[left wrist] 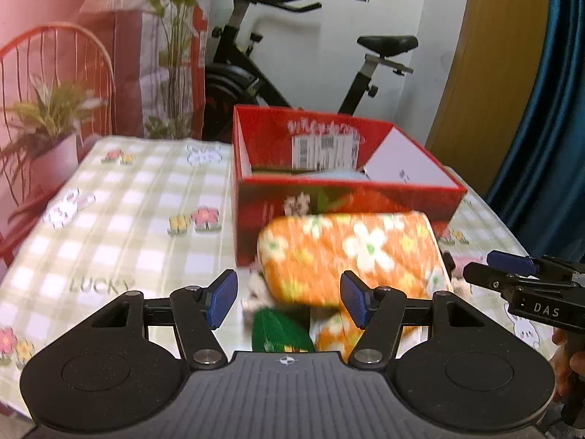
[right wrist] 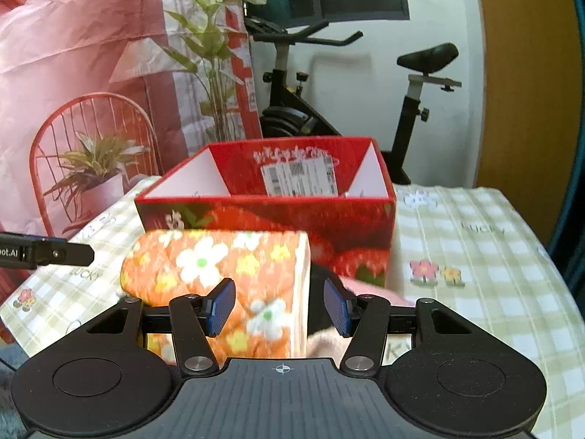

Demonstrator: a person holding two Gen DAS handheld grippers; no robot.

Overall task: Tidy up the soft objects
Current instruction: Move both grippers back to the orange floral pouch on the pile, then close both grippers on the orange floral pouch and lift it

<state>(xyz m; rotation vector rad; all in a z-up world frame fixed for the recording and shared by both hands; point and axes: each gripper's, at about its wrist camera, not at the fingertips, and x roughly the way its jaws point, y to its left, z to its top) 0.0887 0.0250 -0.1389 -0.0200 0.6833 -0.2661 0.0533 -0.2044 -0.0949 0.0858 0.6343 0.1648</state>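
Observation:
A folded orange cloth with white flowers [left wrist: 347, 252] lies on the table right in front of the red strawberry box [left wrist: 329, 197]. My left gripper [left wrist: 289, 300] hovers open just short of the cloth, with nothing pressed between its blue pads. A green knitted piece [left wrist: 278, 333] lies under its fingers. In the right wrist view the same orange cloth [right wrist: 219, 270] sits left of centre before the red box [right wrist: 256, 216]. My right gripper [right wrist: 279, 307] is open over the cloth's right edge, a black item [right wrist: 321, 292] and a pink cloth [right wrist: 365, 289]. Something pale blue [left wrist: 329, 175] lies inside the box.
The table wears a green checked cloth [left wrist: 128, 219] with bare areas to the left and to the right [right wrist: 475, 256]. My right gripper [left wrist: 512, 274] shows at the left wrist view's right edge. Behind the table stand an exercise bike [left wrist: 274, 73], a potted plant [left wrist: 47, 128] and a blue curtain [left wrist: 548, 146].

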